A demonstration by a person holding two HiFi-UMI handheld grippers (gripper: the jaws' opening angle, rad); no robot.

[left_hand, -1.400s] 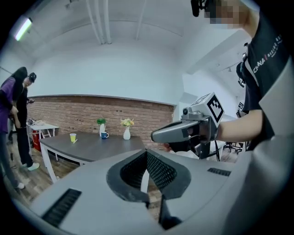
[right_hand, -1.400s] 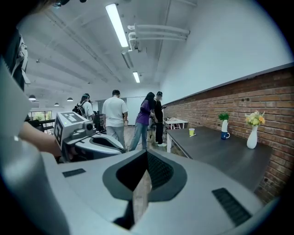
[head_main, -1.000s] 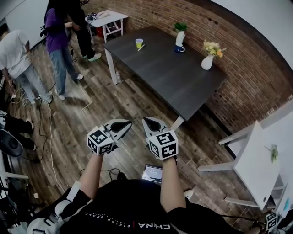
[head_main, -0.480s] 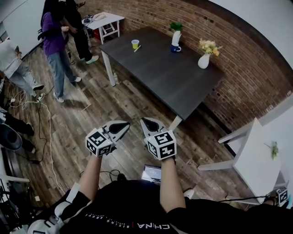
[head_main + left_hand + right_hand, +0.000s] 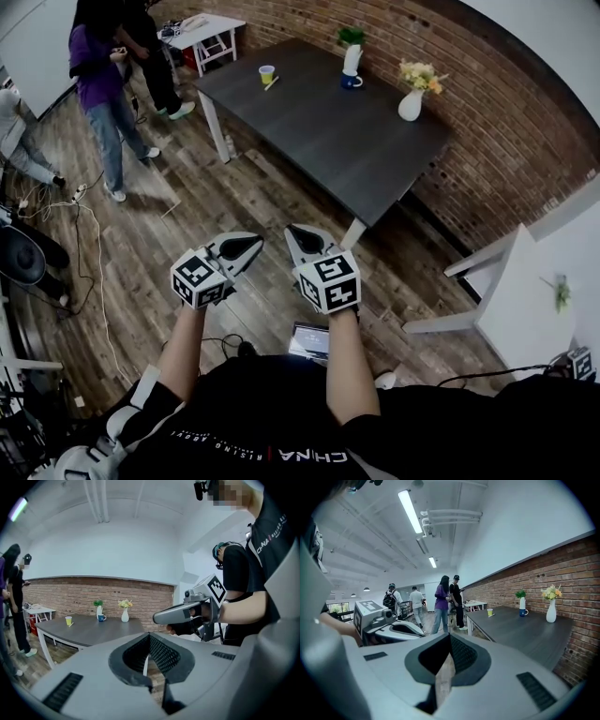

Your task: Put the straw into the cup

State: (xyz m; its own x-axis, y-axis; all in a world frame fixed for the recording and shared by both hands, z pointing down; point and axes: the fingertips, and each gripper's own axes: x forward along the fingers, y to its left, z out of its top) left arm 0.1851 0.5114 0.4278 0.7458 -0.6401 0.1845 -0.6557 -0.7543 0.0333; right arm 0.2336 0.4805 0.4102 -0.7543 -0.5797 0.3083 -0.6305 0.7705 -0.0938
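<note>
Currently, left gripper [image 5: 149, 641]: jaws fully together, nothing between them; held out over the wooden floor [image 5: 234, 202].
Second tool, right gripper [image 5: 450, 641]: jaw tips meet at the far end, and a thin wedge of floor shows behind them; nothing gripped.
Tool placement: both sit side by side, near each other, in front of the person's body; both point roughly toward the table [image 5: 347, 150] and are well apart from it.
Task item, cup [image 5: 266, 73]: yellow, upright, near the far corner of the dark table, at the end closest to the bystanders.
Task item, straw [image 5: 273, 83]: lies flat on the table top just beside the cup, not in it; contact between the two cannot be determined.
Other item, mug [image 5: 351, 82]: blue, at the table edge along the brick wall [image 5: 487, 122], just beside a plant vase [image 5: 352, 58] that is white and holds green leaves.
Other item, flower vase [image 5: 410, 105]: white, upright, further along the same edge, well apart from the cup.
Bystanders: a person in a purple top [image 5: 94, 61] stands on the floor beyond the cup end of the table; others stand close by.
Background furniture, small white table [image 5: 202, 26]: against the brick wall, past the bystanders.
</note>
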